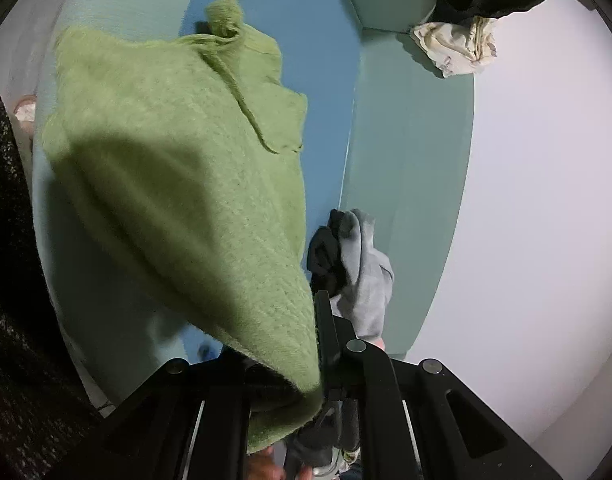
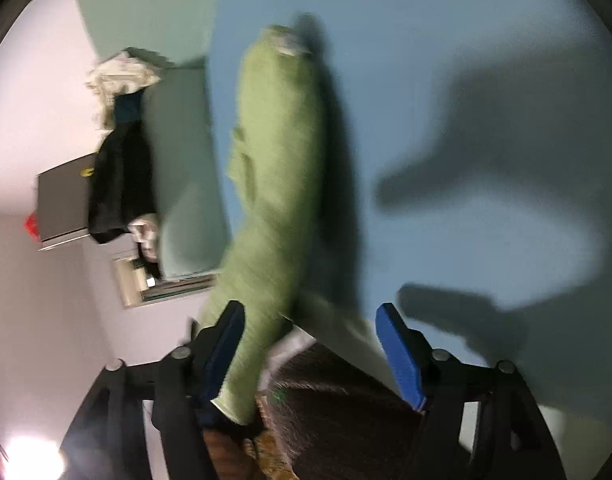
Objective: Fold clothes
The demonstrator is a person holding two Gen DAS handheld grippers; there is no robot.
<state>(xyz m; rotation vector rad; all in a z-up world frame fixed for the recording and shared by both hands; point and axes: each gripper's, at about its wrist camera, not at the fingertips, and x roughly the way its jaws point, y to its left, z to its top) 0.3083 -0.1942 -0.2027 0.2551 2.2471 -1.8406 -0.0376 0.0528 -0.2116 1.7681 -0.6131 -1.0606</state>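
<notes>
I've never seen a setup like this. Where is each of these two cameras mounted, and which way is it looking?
Left wrist view: sits on the left gripper, looking along its black fingers, shut on the fuzzy green knitted garment over a blue bed surface.
Right wrist view: sits on the right gripper, blue-padded jaws open with the garment draped between them.
Shared: the green garment, blue surface, and a crumpled cream cloth.
</notes>
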